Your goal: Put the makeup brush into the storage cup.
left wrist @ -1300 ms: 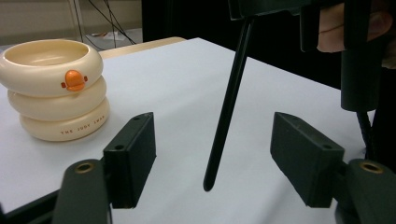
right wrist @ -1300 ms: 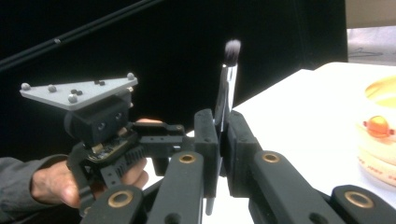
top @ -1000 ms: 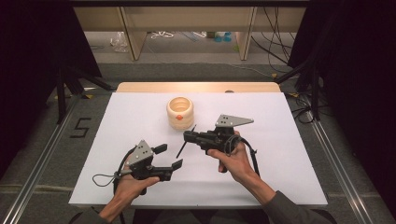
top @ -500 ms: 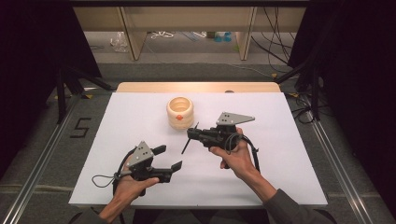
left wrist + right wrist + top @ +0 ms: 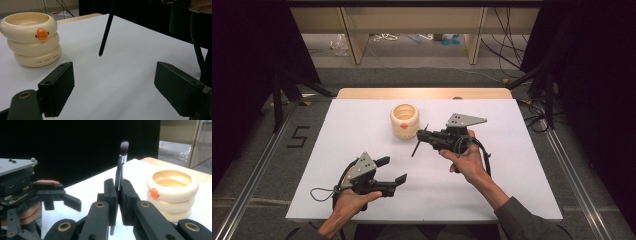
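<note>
Right gripper view showed the right gripper point(image 5: 119, 202) with its jaws clenched on a thin makeup brush point(image 5: 121, 163), the bristles standing above the jaws and the handle end hanging below them. Just to the side of these jaws stood a cream ringed holder point(image 5: 172, 195) on the white table point(image 5: 522, 150). Farther off, the left gripper point(image 5: 388, 170) rested with its jaws released, nothing between them.

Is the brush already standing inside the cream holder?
No, the right claw grips the brush beside the cream holder, not inside it.
</note>
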Demonstrator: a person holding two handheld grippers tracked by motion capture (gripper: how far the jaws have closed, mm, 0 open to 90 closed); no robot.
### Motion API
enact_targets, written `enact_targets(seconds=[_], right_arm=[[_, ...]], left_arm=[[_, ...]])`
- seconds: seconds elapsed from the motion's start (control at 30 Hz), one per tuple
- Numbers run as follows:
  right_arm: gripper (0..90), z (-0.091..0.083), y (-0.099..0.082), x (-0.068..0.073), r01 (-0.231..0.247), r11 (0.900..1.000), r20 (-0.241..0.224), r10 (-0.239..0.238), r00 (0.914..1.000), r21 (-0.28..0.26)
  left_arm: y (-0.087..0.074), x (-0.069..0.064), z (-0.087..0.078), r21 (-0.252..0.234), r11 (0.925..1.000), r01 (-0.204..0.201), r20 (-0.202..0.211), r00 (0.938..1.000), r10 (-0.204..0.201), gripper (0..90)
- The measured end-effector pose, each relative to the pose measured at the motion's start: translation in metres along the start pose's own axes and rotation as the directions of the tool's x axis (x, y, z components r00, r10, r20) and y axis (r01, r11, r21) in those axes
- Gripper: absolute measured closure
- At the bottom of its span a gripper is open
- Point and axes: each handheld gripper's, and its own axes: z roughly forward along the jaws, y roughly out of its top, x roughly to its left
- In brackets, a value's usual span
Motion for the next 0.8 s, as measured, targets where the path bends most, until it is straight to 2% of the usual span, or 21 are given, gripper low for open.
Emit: enact_targets(seconds=[0.03, 0.1, 0.13, 0.3, 0.33, 0.4, 0.47, 0.5, 0.53, 0.67, 0.8], right_arm=[[85.7, 0.0, 0.001, -0.001, 0.001, 1.0, 0.003, -0.001, 1.0, 0.007], [85.6, 0.0, 0.004, -0.003, 0.003, 0.9999, 0.007, -0.003, 1.0, 0.017], [85.6, 0.002, 0.004, -0.005, 0.004, 1.0, 0.005, -0.004, 1.0, 0.005], [85.7, 0.006, 0.007, -0.011, 0.006, 0.9999, 0.013, -0.006, 0.9999, 0.012], [85.6, 0.005, 0.008, -0.012, 0.008, 0.9995, 0.019, -0.009, 0.9998, 0.03], [85.6, 0.008, 0.009, -0.014, 0.006, 0.9999, 0.021, -0.006, 0.9998, 0.014], [85.6, 0.009, 0.009, -0.016, 0.005, 0.9997, 0.032, -0.006, 0.9995, 0.024], [85.6, 0.009, 0.008, -0.016, 0.005, 0.9996, 0.029, -0.006, 0.9996, 0.028], [85.6, 0.009, 0.008, -0.017, 0.006, 0.9992, 0.033, -0.007, 0.9994, 0.04], [85.6, 0.009, 0.01, -0.022, 0.005, 0.9994, 0.05, -0.006, 0.9987, 0.035], [85.6, 0.011, 0.013, -0.025, 0.001, 0.9994, 0.044, -0.002, 0.999, 0.034]], left_arm=[[0.0, -0.001, 0.0, -0.004, 0.9999, 0.013, -0.003, 0.9999, -0.013, 15.9], [0.0, 0.0, -0.001, -0.004, 1.0, 0.001, 0.001, 1.0, -0.001, 15.9], [0.0, 0.0, -0.001, -0.005, 1.0, 0.003, 0.002, 1.0, -0.003, 15.8], [0.0, 0.0, -0.001, 0.002, 0.9999, 0.014, 0.004, 0.9999, -0.014, 15.7], [0.0, 0.0, -0.001, 0.005, 1.0, 0.008, 0.015, 0.9999, -0.008, 15.7], [-0.001, -0.001, -0.001, 0.006, 0.9997, 0.023, 0.021, 0.9995, -0.023, 15.6], [-0.001, -0.002, -0.001, 0.008, 0.9994, 0.034, 0.028, 0.999, -0.034, 15.6], [-0.002, -0.001, 0.0, 0.005, 0.9996, 0.026, 0.034, 0.9991, -0.026, 15.5], [-0.002, -0.002, -0.001, 0.013, 0.9995, 0.028, 0.021, 0.9994, -0.028, 15.5], [-0.002, -0.002, -0.001, 0.013, 0.9996, 0.026, 0.018, 0.9995, -0.026, 15.7], [-0.001, -0.001, -0.001, 0.011, 0.9999, 0.006, 0.005, 1.0, -0.006, 15.7]])
